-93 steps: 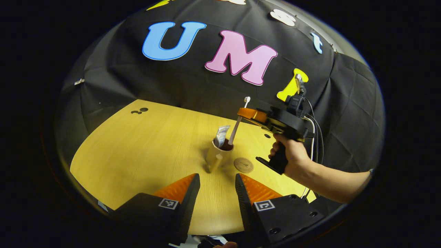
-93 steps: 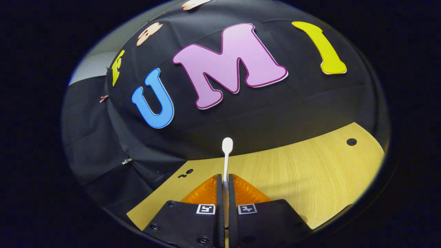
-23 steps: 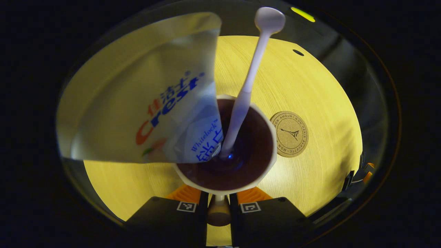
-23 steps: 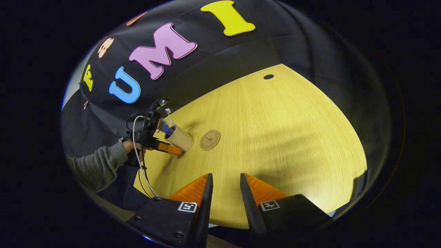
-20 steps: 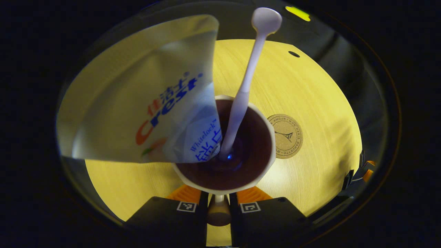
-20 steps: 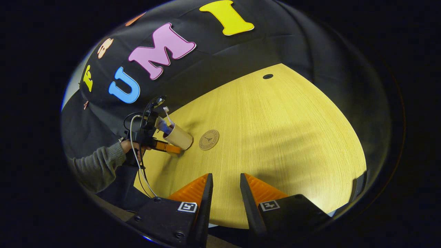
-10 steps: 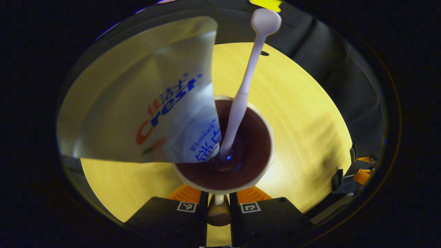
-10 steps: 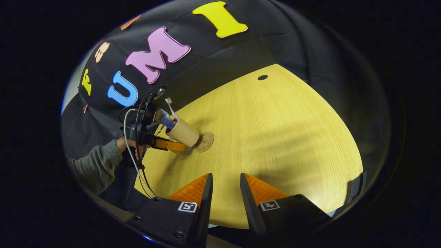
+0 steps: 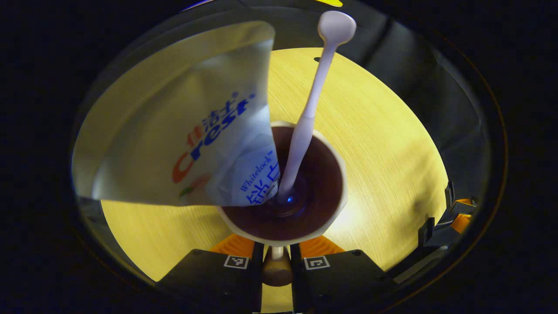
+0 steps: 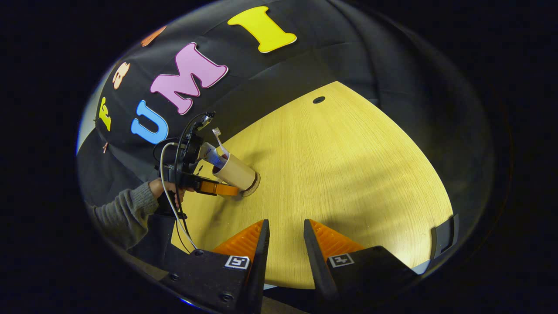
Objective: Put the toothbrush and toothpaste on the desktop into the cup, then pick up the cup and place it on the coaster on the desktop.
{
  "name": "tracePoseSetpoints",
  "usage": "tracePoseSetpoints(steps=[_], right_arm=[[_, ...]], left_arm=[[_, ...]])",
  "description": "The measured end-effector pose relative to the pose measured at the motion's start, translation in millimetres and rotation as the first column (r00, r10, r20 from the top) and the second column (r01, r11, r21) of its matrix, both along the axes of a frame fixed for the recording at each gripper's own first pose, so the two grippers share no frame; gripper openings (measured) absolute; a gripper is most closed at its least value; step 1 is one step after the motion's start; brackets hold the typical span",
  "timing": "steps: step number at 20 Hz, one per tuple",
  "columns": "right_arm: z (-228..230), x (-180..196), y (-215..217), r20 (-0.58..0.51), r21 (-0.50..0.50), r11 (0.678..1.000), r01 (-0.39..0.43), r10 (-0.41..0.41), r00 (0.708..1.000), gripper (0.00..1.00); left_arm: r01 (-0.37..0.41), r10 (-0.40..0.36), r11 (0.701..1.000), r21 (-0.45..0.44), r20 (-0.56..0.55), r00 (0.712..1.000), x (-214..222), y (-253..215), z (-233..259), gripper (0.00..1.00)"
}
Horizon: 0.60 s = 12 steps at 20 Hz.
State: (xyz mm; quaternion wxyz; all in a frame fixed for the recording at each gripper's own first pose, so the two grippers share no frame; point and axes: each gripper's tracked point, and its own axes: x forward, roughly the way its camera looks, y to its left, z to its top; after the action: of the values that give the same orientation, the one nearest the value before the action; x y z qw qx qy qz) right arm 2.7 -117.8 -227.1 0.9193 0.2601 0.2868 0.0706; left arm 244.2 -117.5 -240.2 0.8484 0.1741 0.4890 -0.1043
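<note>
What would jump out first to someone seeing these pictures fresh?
In the left gripper view, the toothpaste tube looms large at upper left, standing in the cup beside the white toothbrush. The left gripper has its jaws pinched on the cup's handle. In the right gripper view, the cup sits over the coaster at the table's left.

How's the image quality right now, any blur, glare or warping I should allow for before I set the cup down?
Left gripper view: the toothpaste looms huge and soft-edged near the lens, hiding much of the desktop; the cup interior is dark, with a small blue glint. Right gripper view: sharp, fisheye bends the desktop edge; soft shadows cross the wood beside the cup.
</note>
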Motion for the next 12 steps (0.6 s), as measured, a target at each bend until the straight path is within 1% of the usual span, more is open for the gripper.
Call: tracePoseSetpoints(steps=[3,12], right_arm=[[0.0,-1.3,-0.2,-0.002,-0.001,1.000,-0.005,0.005,1.000,0.51],[0.9,-2.1,-2.1,0.000,-0.005,1.000,-0.006,0.006,1.000,0.51]], left_arm=[[-0.015,0.015,1.000,-0.003,-0.003,1.000,3.3,3.3,-4.5,0.32],[-0.024,0.024,1.000,0.002,-0.021,0.999,2.1,1.4,-14.8,0.32]])
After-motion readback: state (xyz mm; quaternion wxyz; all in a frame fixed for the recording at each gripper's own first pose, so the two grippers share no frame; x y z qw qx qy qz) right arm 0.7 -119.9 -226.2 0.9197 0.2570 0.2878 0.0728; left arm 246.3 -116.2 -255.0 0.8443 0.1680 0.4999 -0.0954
